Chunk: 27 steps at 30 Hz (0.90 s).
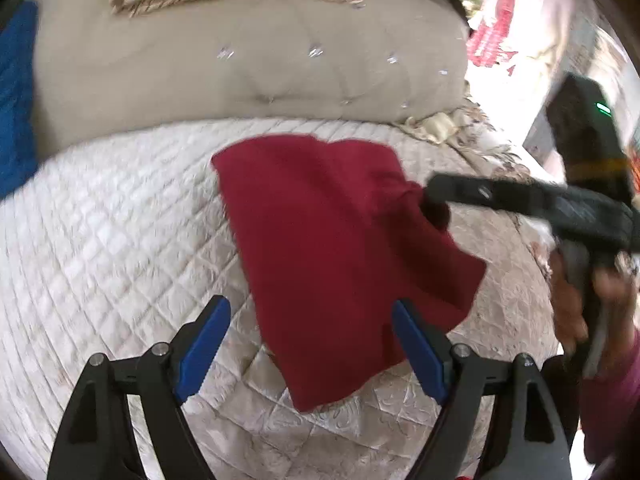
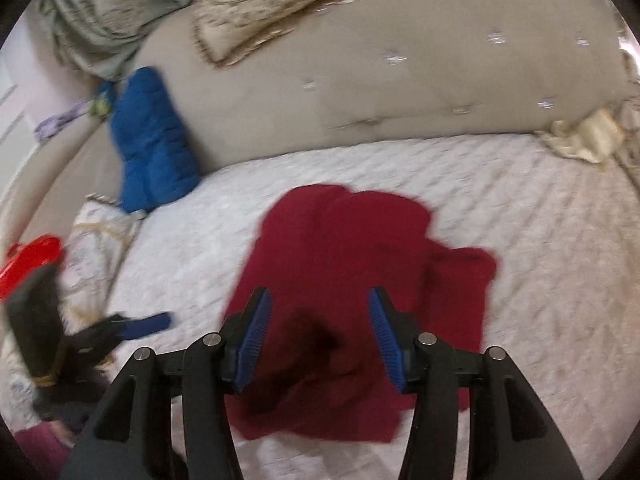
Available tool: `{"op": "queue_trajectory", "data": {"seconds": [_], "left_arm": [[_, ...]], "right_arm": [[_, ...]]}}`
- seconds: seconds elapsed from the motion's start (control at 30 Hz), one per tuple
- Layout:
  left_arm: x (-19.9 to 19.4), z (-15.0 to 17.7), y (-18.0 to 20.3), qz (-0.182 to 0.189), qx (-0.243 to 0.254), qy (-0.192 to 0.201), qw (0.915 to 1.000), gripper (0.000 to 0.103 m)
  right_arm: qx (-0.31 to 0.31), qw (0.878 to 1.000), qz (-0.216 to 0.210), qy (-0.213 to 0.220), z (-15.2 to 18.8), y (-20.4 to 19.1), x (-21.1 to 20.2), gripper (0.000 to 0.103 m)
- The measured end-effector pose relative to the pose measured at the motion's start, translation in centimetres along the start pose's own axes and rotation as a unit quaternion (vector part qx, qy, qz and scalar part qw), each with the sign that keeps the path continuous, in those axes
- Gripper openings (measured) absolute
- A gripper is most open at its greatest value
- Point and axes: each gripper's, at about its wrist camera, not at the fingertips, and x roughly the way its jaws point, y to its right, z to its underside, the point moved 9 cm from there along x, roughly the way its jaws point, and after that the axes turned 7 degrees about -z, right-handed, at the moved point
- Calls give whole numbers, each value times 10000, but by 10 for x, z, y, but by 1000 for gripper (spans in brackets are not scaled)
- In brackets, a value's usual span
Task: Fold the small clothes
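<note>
A dark red small garment [image 1: 332,240] lies spread on the white quilted bed cover [image 1: 112,232]; it also shows in the right wrist view [image 2: 352,264]. My left gripper [image 1: 312,344] is open just above the garment's near edge and holds nothing. My right gripper [image 2: 320,332] is open over the garment's near part, its blue pads either side of a dark fold. In the left wrist view the right gripper [image 1: 436,200] reaches in from the right and its tip touches the garment's right edge. In the right wrist view the left gripper [image 2: 132,326] sits at the far left.
A beige tufted headboard [image 1: 240,68] rises behind the bed with patterned pillows [image 2: 280,4] on top. A blue folded garment [image 2: 152,140] leans at its left. A red object [image 2: 28,260] is at the far left. A cream cloth [image 2: 588,140] lies at the right.
</note>
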Motion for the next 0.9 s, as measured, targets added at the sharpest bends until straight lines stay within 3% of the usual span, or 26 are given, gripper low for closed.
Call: {"op": "queue_trajectory", "data": {"seconds": [0.03,0.1,0.17,0.27,0.4,0.5,0.57,0.63,0.77,0.8,0.83,0.9], "left_arm": [[1,-2,2,-37,-20,1,10000,86],[3,1,5,-192,-5,-2,9998,86],[8,4,8,-280,-21,-97,9996,86],[18,5,5,-191,-194,-231,9994,86],[25,-3,6,-197,-281,-167,9993,86],[30,-4,7,-216,-291,-98,9993,86],[34,-2,6,-191,-315,-114,9993,87],[36,-2,5,-182,-330,-115,9992,88],[38,-1,3,-110,-359,-68,9993,88],[37,0,2,-76,-351,-48,9993,88],[37,0,2,-45,-353,-38,9994,88],[38,0,4,62,-356,-53,9993,89]], "right_arm": [[-80,9998,-85,-131,8,-8,4,24],[-454,9977,324,-394,28,-8,12,0],[-350,9929,987,-565,57,16,17,0],[-63,9936,865,-719,92,36,16,0],[34,9968,760,-249,74,36,-20,0],[429,9967,633,277,40,44,-38,27],[882,9946,380,402,23,50,-31,28],[1068,9938,155,255,13,46,-6,35],[1026,9942,244,-213,22,40,34,36],[841,9956,352,-233,27,38,33,26],[594,9965,550,-203,28,39,28,0],[296,9945,1003,-100,31,51,13,0]]}}
